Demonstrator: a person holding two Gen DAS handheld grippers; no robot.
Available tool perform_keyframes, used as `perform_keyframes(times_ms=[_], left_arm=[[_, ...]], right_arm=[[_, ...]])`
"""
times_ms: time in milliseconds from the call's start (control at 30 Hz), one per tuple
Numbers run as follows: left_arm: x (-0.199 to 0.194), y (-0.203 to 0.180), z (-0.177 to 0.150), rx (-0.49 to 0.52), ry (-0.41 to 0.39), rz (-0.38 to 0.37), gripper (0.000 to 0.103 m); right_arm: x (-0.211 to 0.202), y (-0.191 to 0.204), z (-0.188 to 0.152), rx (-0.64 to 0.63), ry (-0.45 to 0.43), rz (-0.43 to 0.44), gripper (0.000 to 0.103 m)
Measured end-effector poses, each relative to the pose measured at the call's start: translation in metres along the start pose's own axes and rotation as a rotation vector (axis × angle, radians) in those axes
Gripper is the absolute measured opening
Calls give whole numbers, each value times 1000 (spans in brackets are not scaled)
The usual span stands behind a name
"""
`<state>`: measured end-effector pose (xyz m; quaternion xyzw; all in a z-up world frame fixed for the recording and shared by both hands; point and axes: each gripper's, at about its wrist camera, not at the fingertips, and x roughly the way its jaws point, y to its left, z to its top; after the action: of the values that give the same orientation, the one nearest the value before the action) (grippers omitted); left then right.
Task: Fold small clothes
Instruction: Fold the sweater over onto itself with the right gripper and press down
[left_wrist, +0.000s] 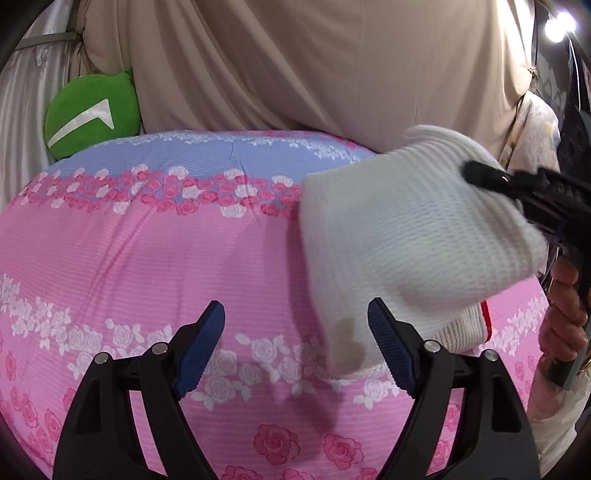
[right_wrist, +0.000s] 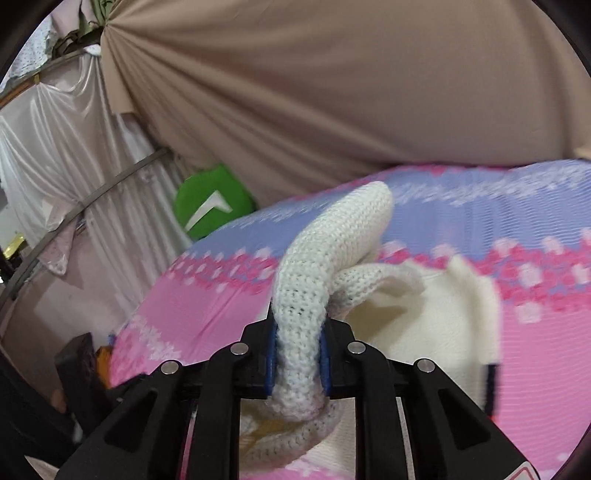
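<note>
Step in hand: lifting one edge of the knit (left_wrist: 399, 251) off the bed (left_wrist: 147, 258) near its right edge. Right gripper (right_wrist: 297, 354) is clamped on it; left gripper (left_wrist: 295, 354) gapes, holding nothing. Next: carry the edge across squarely.

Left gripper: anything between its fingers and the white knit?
Nothing. In the left wrist view the left gripper is open over bare floral sheet; the knit hangs beside its right finger.
</note>
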<state>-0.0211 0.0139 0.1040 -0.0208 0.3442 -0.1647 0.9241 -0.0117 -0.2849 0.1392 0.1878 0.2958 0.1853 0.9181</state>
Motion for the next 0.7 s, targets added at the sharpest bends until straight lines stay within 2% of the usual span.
perform_keyframes(times_ms=[67,167,200,233,300,400,467,500,567,700], left_arm=[[3,-2,3,7,-4,0,78],[14,-9,3,24,8,-12,78],[19,-13,4,26,16,-21,78],[23,-17,4,29,24,-31,78],[31,-26,4,45,38,-44,78],[38,-40,3,65,61,-76,78],[40,-49,-1,93,67,-83,78],[42,-53,-3,106,74,-90,78],[45,-60,-8,123,93,-107,78],[49,-73,-10,140,107,-130,78]], right_arm=[[-1,-40,-9,70,34,-85,17],[27,-110,-40,221,167,-220,18],[34,-125,-50,250,188,-229,18],[33,-131,-56,283,165,-183,18],[21,-133,-55,321,131,-117,21],[2,-116,-54,271,86,-137,27],[-10,-108,-61,255,64,-122,32],[-15,-104,-65,250,58,-118,34],[-26,-99,-77,248,52,-106,44],[-34,-90,-99,251,69,-54,51]])
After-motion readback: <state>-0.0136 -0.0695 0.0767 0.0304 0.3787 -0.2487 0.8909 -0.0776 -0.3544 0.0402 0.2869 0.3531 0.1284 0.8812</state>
